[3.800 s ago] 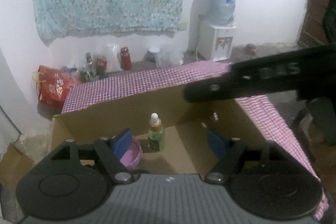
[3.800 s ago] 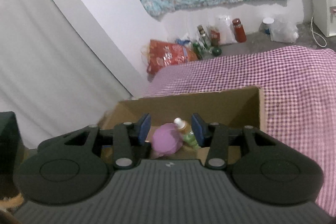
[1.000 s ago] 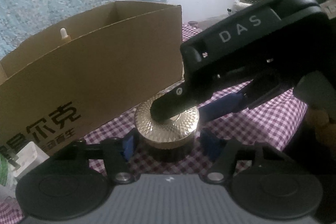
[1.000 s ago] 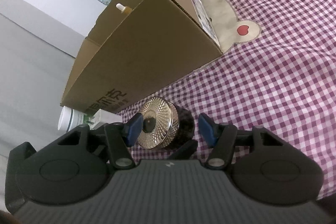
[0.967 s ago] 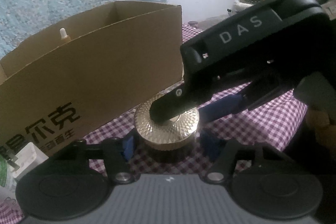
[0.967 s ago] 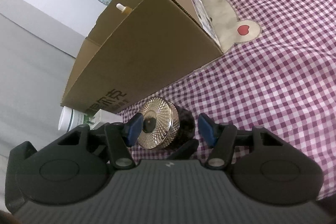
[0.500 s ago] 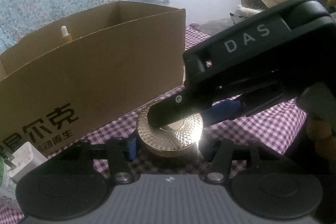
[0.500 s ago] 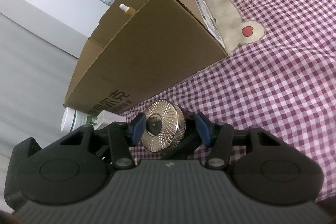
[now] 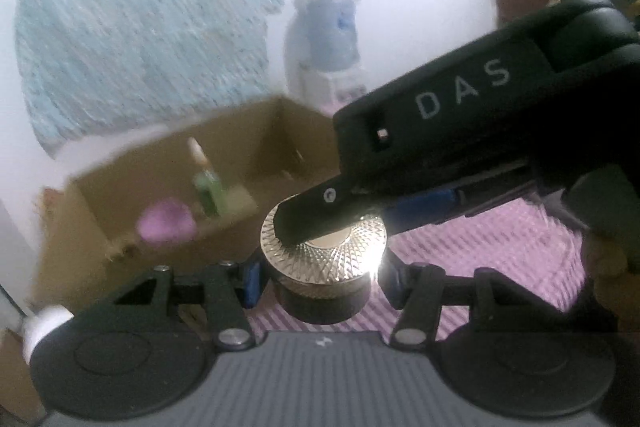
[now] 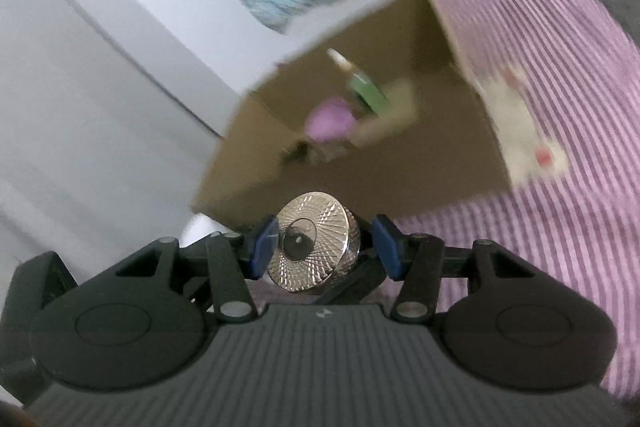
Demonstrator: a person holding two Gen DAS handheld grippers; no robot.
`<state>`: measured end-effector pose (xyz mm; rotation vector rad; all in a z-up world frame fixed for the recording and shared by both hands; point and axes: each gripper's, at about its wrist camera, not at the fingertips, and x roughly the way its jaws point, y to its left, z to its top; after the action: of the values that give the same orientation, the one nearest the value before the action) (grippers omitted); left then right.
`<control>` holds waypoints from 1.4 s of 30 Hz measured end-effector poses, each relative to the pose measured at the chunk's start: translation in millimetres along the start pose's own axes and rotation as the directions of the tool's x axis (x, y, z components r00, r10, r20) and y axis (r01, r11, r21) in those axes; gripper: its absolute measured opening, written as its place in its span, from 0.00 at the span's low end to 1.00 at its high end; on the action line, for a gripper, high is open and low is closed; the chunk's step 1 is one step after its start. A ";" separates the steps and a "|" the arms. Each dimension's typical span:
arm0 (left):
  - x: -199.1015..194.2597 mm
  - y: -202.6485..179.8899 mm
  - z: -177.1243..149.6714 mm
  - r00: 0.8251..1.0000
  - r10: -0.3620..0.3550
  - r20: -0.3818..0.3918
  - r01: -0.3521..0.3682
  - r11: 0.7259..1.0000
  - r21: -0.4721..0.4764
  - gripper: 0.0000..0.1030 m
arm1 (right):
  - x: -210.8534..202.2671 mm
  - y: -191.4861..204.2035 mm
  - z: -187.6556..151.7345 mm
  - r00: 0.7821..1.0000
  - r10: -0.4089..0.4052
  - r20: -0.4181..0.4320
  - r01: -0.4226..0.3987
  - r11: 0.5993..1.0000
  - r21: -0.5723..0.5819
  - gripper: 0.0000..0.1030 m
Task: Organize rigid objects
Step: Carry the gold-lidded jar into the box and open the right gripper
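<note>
**Q:** Jar [image 9: 324,267] location?

**A:** Round jar, dark body and gold ridged lid, held clear of the checked cloth [image 9: 500,259], just in front of the cardboard box [image 9: 132,227]. In the right wrist view the lid [image 10: 312,247] faces the camera, tilted, below the box's near wall.

**Q:** Finger state, left gripper [image 9: 322,279]?

**A:** Blue pads pressed against opposite sides of the jar at lid level; jaws clamped on it, having closed a little further just before this moment.

**Q:** Finger state, right gripper [image 10: 326,247]?

**A:** Likewise clamped on the same jar, one blue pad [image 10: 264,247] at each flank of the lid. These jaws also closed slightly just now. In the left wrist view this gripper crosses from the right, one finger lying over the lid top.

**Q:** Box contents?

**A:** Green bottle [image 9: 208,187] with a pale dropper top, standing upright; pink rounded object [image 9: 166,227] beside it, nearer the camera. Both blurred.

**Q:** Surroundings?

**A:** Floral blue fabric [image 9: 140,27] hung on the white wall; water dispenser [image 9: 326,43] behind the box; white cylindrical container [image 9: 44,327] at the lower left edge, next to the box's near corner.
</note>
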<state>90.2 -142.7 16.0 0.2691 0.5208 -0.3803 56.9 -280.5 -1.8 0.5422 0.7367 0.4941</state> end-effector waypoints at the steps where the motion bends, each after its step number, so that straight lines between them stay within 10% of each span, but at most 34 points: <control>1: -3.8 4.1 8.8 1.000 0.012 0.015 -0.012 1.000 -0.004 0.55 | -2.0 8.0 8.1 1.000 0.011 0.011 -0.011 1.000 -0.026 0.50; 7: 1.7 31.1 54.8 0.999 0.049 0.005 -0.048 0.996 -0.069 0.55 | 10.9 38.7 64.4 0.999 0.047 0.000 -0.047 0.991 -0.128 0.51; 17: 97.5 84.0 85.8 0.972 -0.036 -0.232 -0.043 0.943 -0.329 0.55 | 115.4 24.9 150.2 0.971 -0.062 -0.230 0.034 0.992 -0.125 0.51; 34: 175.9 117.3 68.7 0.877 -0.146 -0.458 -0.073 0.901 -0.427 0.55 | 213.0 -24.1 161.6 0.889 -0.134 -0.439 0.112 0.991 -0.076 0.52; 42: 183.5 128.9 58.6 0.868 -0.194 -0.456 -0.060 0.872 -0.486 0.58 | 222.8 -34.8 156.6 0.884 -0.131 -0.449 0.118 0.991 -0.058 0.51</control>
<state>316.1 -99.3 -12.4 -0.1564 1.1172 -0.2334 322.4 -219.2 -35.4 0.3491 1.2028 0.5161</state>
